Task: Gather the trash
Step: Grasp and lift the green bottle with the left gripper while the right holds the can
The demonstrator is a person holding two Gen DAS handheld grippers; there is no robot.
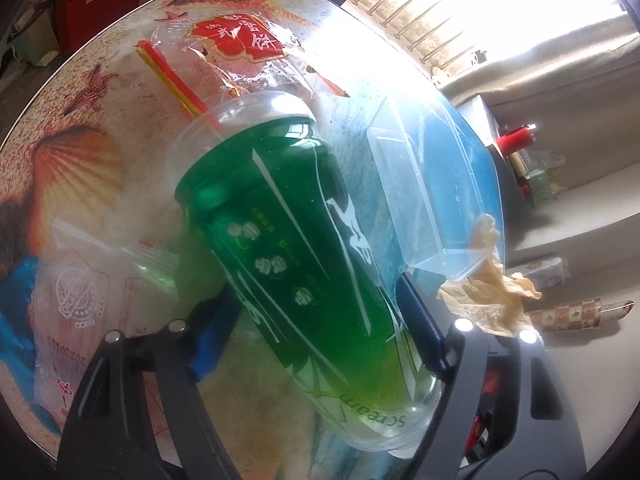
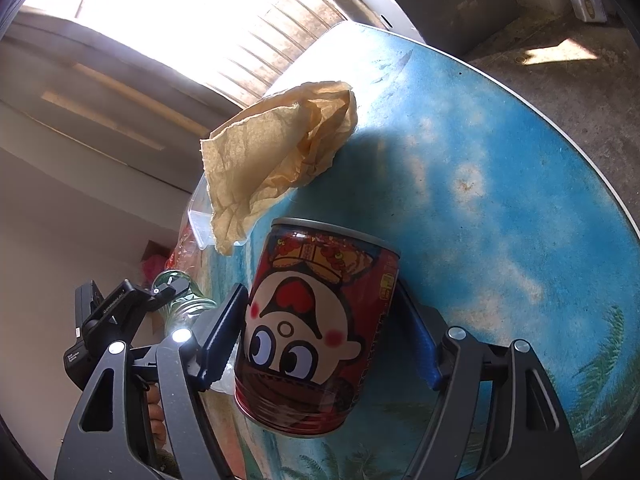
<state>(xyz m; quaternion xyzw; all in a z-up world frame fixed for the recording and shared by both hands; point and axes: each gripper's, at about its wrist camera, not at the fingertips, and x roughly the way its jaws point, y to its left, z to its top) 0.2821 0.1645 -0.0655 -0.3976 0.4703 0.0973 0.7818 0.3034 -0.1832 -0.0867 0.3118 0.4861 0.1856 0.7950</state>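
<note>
A green plastic cup with a clear domed lid lies slanted between my left gripper's fingers. Both blue pads touch its sides near the base. In the right wrist view the same cup shows at the lower left. My right gripper is shut on a red drink can with a cartoon face, held above the table. A crumpled tan paper napkin lies just beyond the can, at the table's edge. A red snack wrapper and red and yellow straws lie beyond the cup.
A clear plastic box sits right of the cup, with the napkin against its near corner. A clear printed bag lies left of the cup. A person's hand grips the left tool. Red bags stand on the floor behind the table.
</note>
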